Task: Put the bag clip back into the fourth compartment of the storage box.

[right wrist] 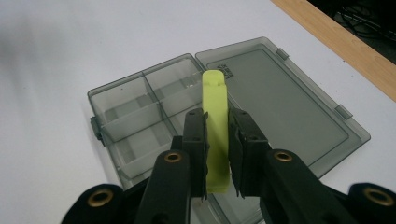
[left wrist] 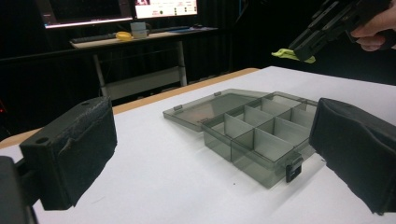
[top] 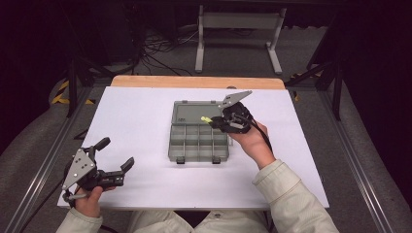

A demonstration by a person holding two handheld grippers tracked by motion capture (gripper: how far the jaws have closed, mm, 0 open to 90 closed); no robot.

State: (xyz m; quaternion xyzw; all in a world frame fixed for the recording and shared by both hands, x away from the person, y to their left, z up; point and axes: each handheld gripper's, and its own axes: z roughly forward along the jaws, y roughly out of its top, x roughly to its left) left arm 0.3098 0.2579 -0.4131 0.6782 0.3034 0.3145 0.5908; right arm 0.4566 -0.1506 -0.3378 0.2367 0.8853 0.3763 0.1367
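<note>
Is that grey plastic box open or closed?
Open: the compartment box has its lid folded flat on the table, dividers exposed.

Left claw (top: 115, 154): black body, two broad block-shaped jaws faced with worn black padding, grey three-cornered plate with dark screw heads on top, black cable trailing off. Right claw (right wrist: 217, 140): black jaws narrowing to ridged pads, brass-coloured rivets at the linkage pivots, matching grey plate and black cable. Both forearms wear pale beige sleeves with buttoned cuffs.
</note>
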